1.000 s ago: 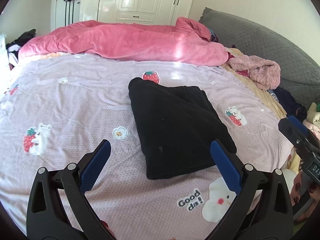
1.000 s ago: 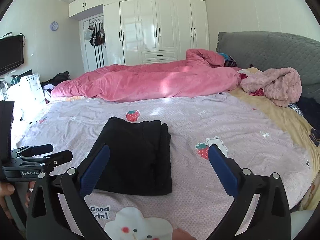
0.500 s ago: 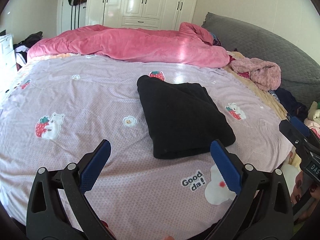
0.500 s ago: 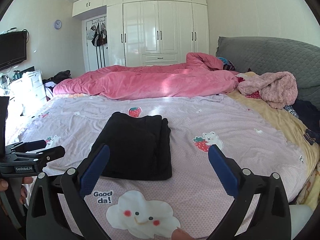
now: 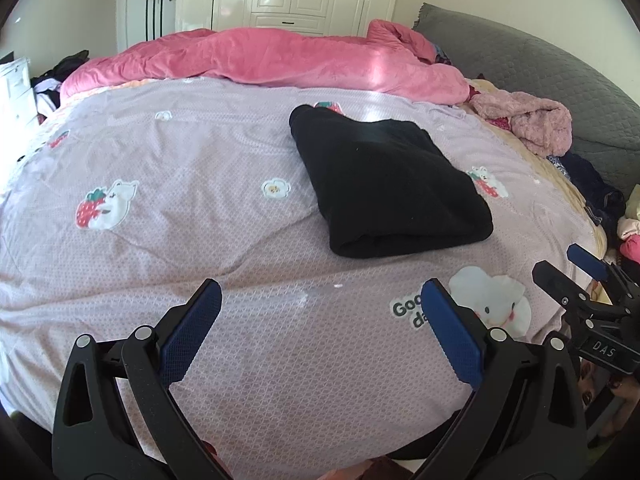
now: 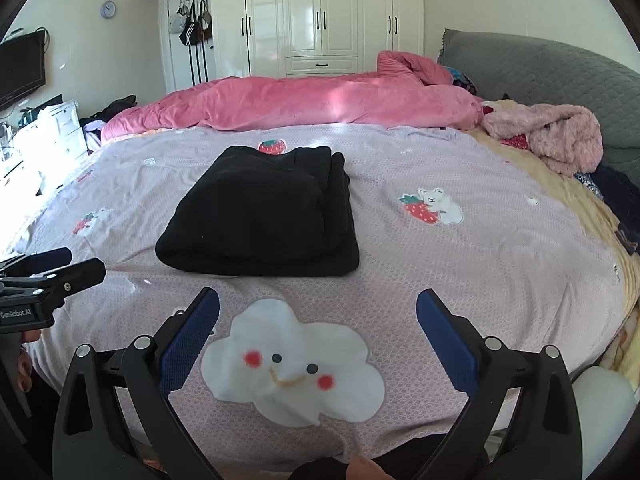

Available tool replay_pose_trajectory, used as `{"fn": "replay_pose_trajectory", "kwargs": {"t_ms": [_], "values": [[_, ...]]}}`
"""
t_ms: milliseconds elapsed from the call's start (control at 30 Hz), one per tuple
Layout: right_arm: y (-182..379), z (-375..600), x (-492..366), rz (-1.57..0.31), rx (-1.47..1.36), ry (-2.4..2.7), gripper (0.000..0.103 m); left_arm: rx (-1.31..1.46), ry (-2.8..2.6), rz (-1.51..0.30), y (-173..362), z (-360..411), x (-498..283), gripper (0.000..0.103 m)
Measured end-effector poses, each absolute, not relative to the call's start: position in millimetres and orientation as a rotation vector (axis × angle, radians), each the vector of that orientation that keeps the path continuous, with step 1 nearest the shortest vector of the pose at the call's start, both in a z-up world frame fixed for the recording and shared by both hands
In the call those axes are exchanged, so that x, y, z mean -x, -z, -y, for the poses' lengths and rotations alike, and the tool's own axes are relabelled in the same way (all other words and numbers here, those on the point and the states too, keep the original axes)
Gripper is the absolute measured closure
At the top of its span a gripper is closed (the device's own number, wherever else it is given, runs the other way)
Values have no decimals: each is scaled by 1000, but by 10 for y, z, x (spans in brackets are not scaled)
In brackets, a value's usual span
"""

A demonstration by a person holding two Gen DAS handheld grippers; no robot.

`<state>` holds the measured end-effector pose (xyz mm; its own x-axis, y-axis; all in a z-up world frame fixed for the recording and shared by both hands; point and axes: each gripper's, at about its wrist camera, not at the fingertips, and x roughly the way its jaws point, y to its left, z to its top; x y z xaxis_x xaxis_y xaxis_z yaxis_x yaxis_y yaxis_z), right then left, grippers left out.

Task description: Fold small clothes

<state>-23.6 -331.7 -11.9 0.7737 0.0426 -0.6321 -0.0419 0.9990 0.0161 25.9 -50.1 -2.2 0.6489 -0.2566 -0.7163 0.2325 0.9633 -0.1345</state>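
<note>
You have drawn both tools back toward the bed's near edge over the last second, so the folded black fleece garment (image 5: 390,184) now lies well ahead on the lilac cartoon-print bedspread (image 5: 160,240). Your left gripper (image 5: 320,332) and right gripper (image 6: 318,332) hang spread and empty, probably because the fold is finished.

Left gripper (image 5: 320,306): jaws spread wide, nothing held between the blue pads (image 5: 190,330); also seen at the left edge of the right wrist view. Right gripper (image 6: 318,312): jaws likewise spread wide, nothing gripped; also seen at the right edge of the left wrist view. Both are held low, side by side and apart.
</note>
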Motion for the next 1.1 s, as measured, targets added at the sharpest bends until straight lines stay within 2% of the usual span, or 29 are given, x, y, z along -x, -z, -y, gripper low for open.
{"fn": "replay_pose_trajectory", "kwargs": {"t_ms": [1100], "values": [[120,3321,245,-693,-11,-48,4,16,232,-834,41,468,-233,9]]}}
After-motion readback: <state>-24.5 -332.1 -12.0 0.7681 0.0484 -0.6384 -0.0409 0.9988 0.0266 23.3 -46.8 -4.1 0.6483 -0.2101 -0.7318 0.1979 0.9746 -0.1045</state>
